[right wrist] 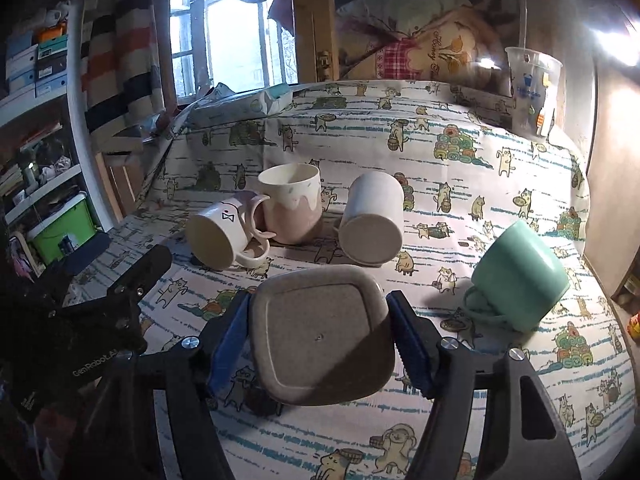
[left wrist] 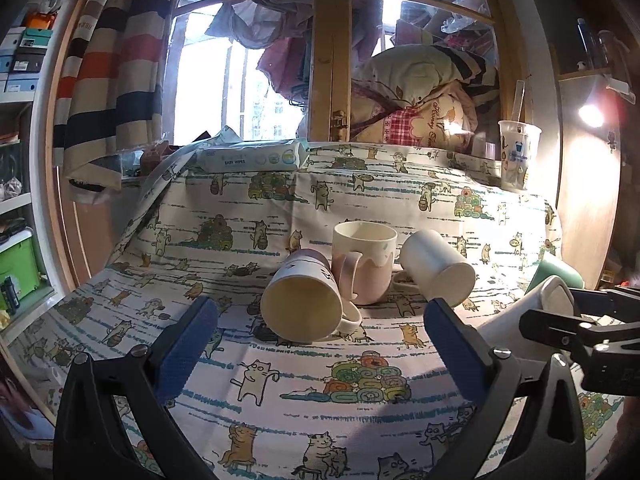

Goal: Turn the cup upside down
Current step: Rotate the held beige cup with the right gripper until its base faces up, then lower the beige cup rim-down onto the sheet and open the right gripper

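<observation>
My right gripper point(right wrist: 320, 340) is shut on a grey-beige square-based cup point(right wrist: 316, 332), its flat bottom facing the camera, held just above the cloth. In the left wrist view that cup point(left wrist: 516, 316) and right gripper show at the right edge. My left gripper point(left wrist: 320, 344) is open and empty, hovering in front of a white mug with a face drawing point(left wrist: 304, 300) lying on its side, mouth toward me. A pink-and-cream mug point(left wrist: 366, 264) stands upright behind it. A white cup point(left wrist: 436, 266) lies on its side. A green mug point(right wrist: 520, 276) lies tilted at the right.
The table carries a cat-print cloth point(left wrist: 320, 400). A clear plastic cup with a straw point(left wrist: 518, 154) stands at the back right, a pack of baby wipes point(left wrist: 252, 156) at the back left. Shelves with boxes line the left side; a lamp shines at the right.
</observation>
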Demonstrator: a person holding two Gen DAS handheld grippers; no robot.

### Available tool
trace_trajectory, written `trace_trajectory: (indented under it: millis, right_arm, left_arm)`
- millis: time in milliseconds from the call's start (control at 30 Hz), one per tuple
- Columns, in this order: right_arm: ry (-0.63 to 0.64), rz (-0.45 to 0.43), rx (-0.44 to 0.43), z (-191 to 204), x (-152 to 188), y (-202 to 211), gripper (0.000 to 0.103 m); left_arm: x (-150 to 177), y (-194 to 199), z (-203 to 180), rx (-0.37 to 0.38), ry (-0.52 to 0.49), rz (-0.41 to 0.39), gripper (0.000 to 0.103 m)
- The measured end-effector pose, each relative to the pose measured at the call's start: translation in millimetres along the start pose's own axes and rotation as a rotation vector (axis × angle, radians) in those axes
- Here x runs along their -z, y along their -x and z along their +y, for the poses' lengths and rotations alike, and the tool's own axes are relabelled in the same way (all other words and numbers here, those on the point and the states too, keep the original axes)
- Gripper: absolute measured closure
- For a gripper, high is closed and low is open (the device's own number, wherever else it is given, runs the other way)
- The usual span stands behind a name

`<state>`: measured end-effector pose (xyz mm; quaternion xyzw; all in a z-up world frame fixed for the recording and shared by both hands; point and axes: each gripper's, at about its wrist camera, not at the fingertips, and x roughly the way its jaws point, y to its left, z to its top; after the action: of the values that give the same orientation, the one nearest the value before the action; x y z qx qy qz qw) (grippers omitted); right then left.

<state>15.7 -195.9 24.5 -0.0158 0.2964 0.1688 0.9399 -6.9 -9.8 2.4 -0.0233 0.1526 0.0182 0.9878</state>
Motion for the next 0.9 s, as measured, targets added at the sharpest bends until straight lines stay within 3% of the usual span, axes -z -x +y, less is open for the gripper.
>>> trace_trajectory:
  millis: [400,600,667,900]
  right_arm:
    - [-0.064,-0.037,-0.047,-15,-5,-18,0.033]
    - [-0.053,-0.029,-0.055,-8,3,-27,0.024]
    - [-0.052,-0.047,-0.054,-9,4,-23,0.017]
    - [-0.038,-0.157,-0.027,-20,1,6,0.016]
  left_arm:
    - [1,0,-6,0.004,-0.021,-0.001,0.001]
    - [1,0,-8,0.005,-0.009,0.000,0.001]
    - [1,0,-8,0.004,-0.013,0.000,0.001]
    - [1,1,-9,0.008,-0.017,-0.002,0.001]
